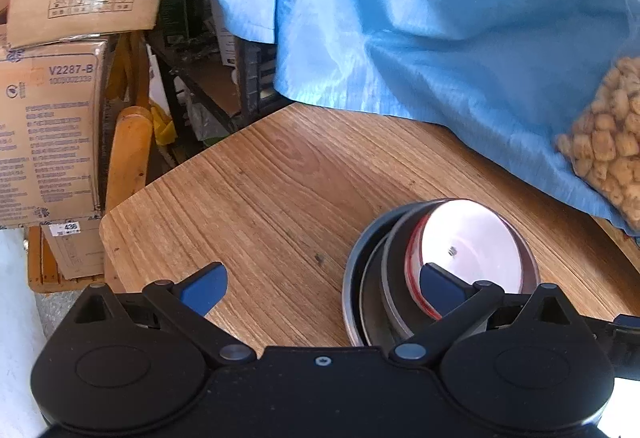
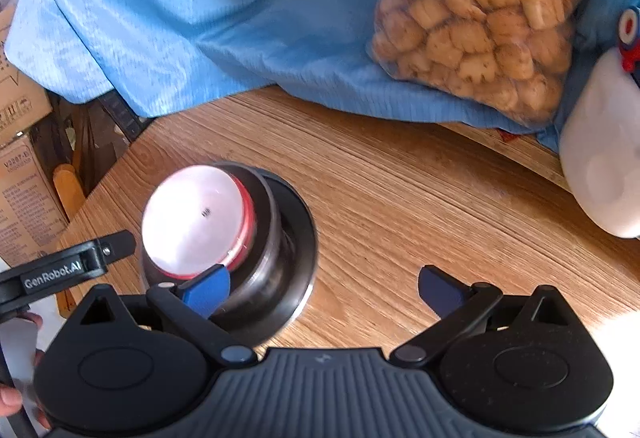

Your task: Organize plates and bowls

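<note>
A stack of dishes stands on the wooden table (image 1: pixel 260 178): a white bowl with a red rim (image 1: pixel 472 242) sits in a dark metal bowl (image 1: pixel 394 278), which sits in a wider steel plate (image 1: pixel 354 278). My left gripper (image 1: pixel 322 288) is open and empty, its right fingertip over the stack's near side. In the right wrist view the white bowl (image 2: pixel 192 222), the metal bowl (image 2: pixel 266 238) and the steel plate (image 2: pixel 306 238) lie left of centre. My right gripper (image 2: pixel 324 292) is open and empty, its left fingertip over the stack's near edge.
A blue cloth (image 1: pixel 420 18) drapes over the table's far side, with a clear bag of snacks (image 2: pixel 480 10) on it. A white plush toy (image 2: pixel 600 166) sits at the right. Cardboard boxes (image 1: pixel 44 126) and a wooden chair (image 1: pixel 128 154) stand beyond the table's left edge.
</note>
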A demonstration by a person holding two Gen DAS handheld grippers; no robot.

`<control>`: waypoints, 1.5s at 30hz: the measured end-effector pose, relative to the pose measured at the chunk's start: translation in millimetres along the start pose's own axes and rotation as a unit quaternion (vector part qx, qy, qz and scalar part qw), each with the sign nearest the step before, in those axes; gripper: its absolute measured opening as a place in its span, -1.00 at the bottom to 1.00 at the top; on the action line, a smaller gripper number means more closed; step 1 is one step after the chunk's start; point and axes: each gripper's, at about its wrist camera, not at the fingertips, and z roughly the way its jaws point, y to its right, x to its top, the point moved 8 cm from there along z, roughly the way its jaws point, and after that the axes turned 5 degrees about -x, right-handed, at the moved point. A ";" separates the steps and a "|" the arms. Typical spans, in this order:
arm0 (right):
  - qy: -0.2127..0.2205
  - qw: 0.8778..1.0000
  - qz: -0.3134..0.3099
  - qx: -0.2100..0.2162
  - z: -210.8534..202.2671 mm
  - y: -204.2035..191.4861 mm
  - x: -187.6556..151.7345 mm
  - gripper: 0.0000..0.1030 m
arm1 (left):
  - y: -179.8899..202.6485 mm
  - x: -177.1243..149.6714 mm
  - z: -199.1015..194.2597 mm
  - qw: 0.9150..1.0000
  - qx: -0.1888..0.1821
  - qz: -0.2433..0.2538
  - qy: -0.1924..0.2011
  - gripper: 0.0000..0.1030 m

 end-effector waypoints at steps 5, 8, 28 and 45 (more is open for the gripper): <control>0.004 1.000 0.004 -0.005 -5.1 6.6 -4.4 0.99 | 5.4 -1.7 -1.6 1.000 -0.009 0.010 0.008 0.98; 0.007 1.000 0.006 -0.003 -8.6 9.4 -7.1 0.99 | 9.4 -4.0 -4.9 1.000 -0.013 0.014 0.011 0.98; 0.062 0.995 -0.014 0.073 -73.3 60.4 -50.6 0.99 | 64.8 -54.5 -79.7 0.997 0.027 0.012 0.074 0.98; 0.133 0.982 -0.044 0.125 -123.3 104.4 -80.4 1.00 | 88.1 -124.9 -148.5 0.989 0.060 -0.035 0.132 0.98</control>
